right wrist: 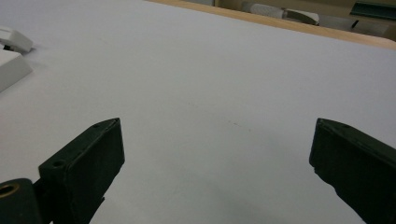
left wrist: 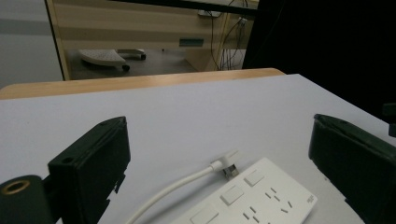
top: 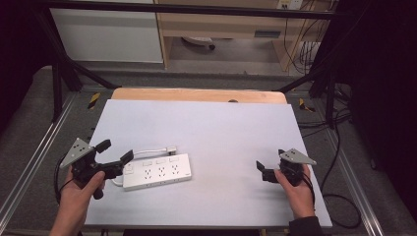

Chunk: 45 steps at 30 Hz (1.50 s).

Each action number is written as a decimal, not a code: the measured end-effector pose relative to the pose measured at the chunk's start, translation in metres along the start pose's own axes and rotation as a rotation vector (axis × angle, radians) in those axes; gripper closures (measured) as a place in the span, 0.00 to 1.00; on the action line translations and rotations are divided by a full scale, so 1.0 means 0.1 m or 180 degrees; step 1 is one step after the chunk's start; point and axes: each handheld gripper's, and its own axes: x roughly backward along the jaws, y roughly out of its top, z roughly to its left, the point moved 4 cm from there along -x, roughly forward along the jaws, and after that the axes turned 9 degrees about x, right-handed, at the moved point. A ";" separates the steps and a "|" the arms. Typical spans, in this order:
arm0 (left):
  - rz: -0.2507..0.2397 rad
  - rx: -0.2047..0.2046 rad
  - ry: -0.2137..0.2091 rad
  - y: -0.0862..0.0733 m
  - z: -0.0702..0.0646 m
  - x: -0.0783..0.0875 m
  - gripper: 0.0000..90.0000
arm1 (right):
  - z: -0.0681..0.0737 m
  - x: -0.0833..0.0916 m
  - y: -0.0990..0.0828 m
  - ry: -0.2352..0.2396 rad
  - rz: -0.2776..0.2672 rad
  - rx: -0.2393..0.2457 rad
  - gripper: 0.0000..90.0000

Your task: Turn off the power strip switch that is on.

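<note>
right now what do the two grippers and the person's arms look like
Both are black handheld tools with two blocky black jaws. The left gripper carries a grey three-cornered plate on top, and so does the right gripper, its plate being smaller in the high view. A black cable trails from the left one. A brass-coloured ring sits by the jaw base. A dark sleeve covers the right forearm.

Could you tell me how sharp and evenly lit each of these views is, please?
High view: table evenly lit, surroundings dark, power strip fairly sharp. Left gripper view: strip and plug clear, near fingers soft and dark. Right gripper view: fingers blurred, the table plain, no glare.
</note>
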 end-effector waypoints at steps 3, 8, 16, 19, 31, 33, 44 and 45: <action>-0.0006 0.0017 0.0010 0.06 -0.01 -0.07 0.06 | 0.02 0.03 0.01 -0.0004 -0.0014 0.0012 0.04; 0.0021 0.0053 0.0034 0.07 -0.01 -0.16 0.07 | 0.05 0.07 0.01 -0.0014 -0.0006 0.0022 0.04; 0.0050 -0.0023 0.0023 0.07 -0.01 -0.17 0.12 | 0.04 0.18 -0.02 -0.0028 -0.0041 0.0006 0.03; 0.0080 -0.0093 0.0063 0.08 0.00 -0.17 0.14 | 0.02 0.17 -0.04 -0.0022 -0.0026 -0.0035 0.03; 0.0031 -0.0161 -0.0013 0.12 -0.07 -0.21 0.21 | -0.01 0.14 -0.06 -0.0023 0.0009 -0.0029 0.04; 0.0018 -0.0145 -0.0006 0.14 -0.08 -0.26 0.24 | -0.01 0.13 -0.06 -0.0020 0.0015 -0.0031 0.04; 0.0020 -0.0075 -0.0002 0.14 -0.06 -0.31 0.45 | 0.00 0.12 -0.06 0.0002 0.0034 -0.0031 0.04; 0.0024 -0.0069 -0.0006 0.13 -0.05 -0.31 0.48 | 0.00 0.12 -0.07 0.0002 0.0037 -0.0022 0.04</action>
